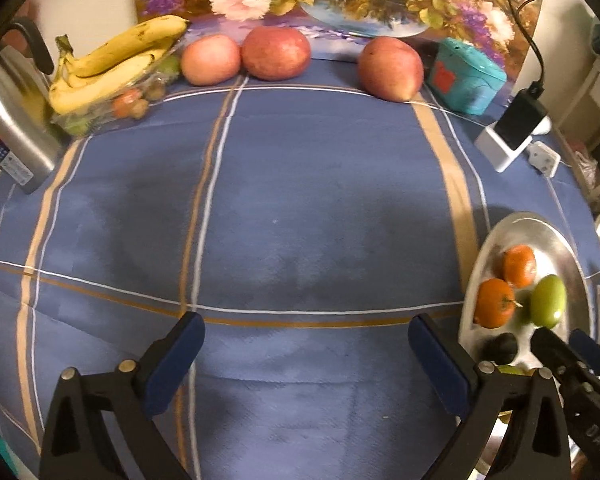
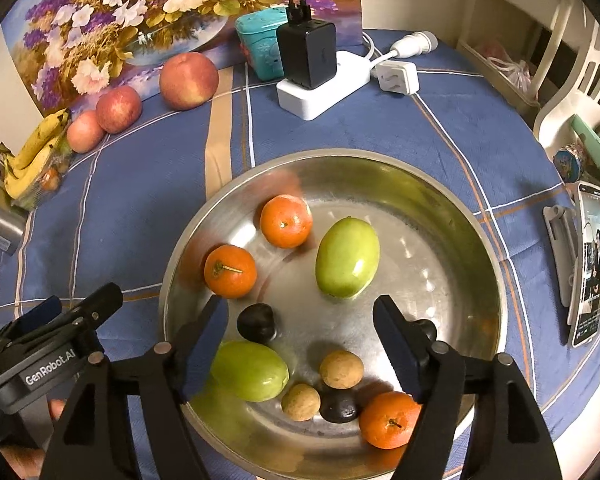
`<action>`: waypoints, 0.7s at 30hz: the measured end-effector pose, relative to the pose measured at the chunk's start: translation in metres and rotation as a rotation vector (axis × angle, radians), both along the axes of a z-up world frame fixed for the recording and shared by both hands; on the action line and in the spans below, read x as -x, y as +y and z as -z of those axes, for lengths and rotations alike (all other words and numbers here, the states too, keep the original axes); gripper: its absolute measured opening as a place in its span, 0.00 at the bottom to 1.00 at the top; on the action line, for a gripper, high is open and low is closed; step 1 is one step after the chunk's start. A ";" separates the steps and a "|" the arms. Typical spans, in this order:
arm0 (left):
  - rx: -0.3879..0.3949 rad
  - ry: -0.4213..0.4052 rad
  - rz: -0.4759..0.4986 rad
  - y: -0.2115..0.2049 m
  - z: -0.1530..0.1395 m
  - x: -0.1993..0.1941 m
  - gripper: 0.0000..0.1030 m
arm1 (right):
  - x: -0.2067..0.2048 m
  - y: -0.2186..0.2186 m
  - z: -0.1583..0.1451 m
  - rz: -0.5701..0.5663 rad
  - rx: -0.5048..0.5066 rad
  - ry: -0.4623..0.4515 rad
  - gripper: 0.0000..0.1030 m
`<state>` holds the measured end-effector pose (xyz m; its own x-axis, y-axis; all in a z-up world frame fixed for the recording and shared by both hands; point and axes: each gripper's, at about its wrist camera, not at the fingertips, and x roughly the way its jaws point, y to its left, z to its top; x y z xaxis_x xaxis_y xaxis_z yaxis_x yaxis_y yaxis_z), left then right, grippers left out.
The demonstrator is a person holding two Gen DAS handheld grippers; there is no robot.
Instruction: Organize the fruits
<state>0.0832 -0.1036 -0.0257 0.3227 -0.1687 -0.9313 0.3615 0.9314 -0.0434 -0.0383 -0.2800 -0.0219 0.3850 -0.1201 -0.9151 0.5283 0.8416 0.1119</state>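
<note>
Both grippers' jaws gape empty, right gripper (image 2: 300, 344) over the fruit-filled steel bowl (image 2: 452, 216), apples (image 1: 276, 53) beyond.

The left gripper (image 2: 80, 312), seen at the lower left of the right wrist view, carries white lettering "GenRobot.AI" on its grey body. In the left wrist view, the right gripper (image 1: 560, 340) at the lower right shows raised letters on its black arm that seem to read "DAS", though they are turned and partly cut off. The steel kettle (image 1: 16, 120) has a blue and white label low on its side; its print is too small to read.
</note>
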 end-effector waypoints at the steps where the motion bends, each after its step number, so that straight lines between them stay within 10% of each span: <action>1: -0.008 -0.004 -0.001 0.001 0.001 -0.001 1.00 | 0.000 0.001 0.000 -0.003 0.004 0.000 0.76; 4: -0.035 -0.017 -0.002 0.003 0.002 -0.001 1.00 | 0.000 0.006 0.001 -0.014 0.023 -0.007 0.94; 21: -0.213 -0.148 -0.142 0.033 -0.006 0.008 1.00 | 0.005 0.024 0.004 -0.028 0.064 -0.022 0.94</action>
<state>0.0752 -0.0709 -0.0197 0.4639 0.0827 -0.8820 0.2142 0.9556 0.2023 -0.0430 -0.2562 -0.0260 0.4090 -0.1665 -0.8972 0.5024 0.8619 0.0690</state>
